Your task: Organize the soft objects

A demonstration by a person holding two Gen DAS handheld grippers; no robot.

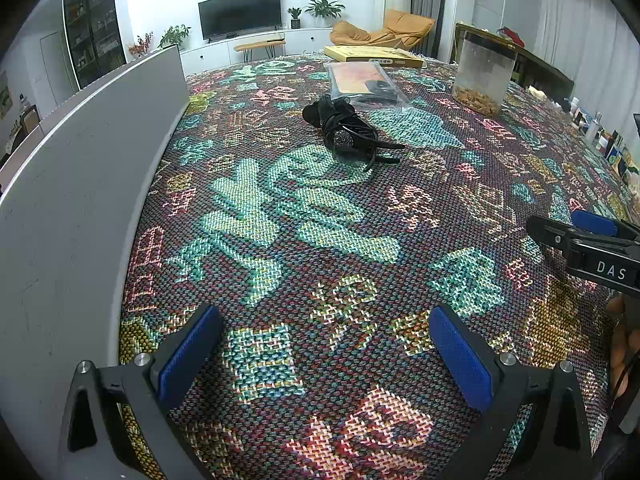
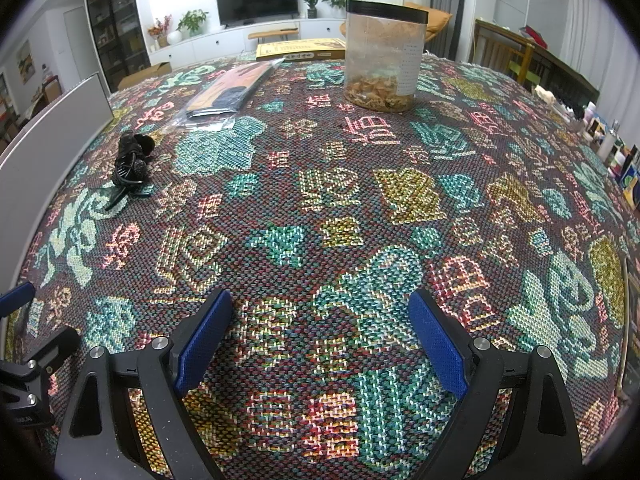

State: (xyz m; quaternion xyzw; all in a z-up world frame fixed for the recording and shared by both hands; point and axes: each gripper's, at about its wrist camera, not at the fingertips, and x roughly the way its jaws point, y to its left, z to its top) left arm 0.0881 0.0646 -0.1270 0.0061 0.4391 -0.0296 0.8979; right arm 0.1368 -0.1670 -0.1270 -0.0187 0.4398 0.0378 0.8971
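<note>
Woven patterned cloth [image 2: 320, 200] covers my table. My left gripper [image 1: 324, 344] and right gripper [image 2: 320, 336] both hover over it, jaws spread, holding nothing. I see the black tangled bundle [image 1: 344, 128] lying well ahead, just beside a clear plastic pouch [image 1: 364, 84].

Item count on the patterned cloth [image 2: 320, 184]: one black cord bundle [image 1: 344, 128], one clear plastic pouch [image 1: 362, 84], one yellow flat box [image 1: 372, 56], one clear jar [image 2: 382, 56], one grey panel [image 1: 80, 184]. Grippers: two.
</note>
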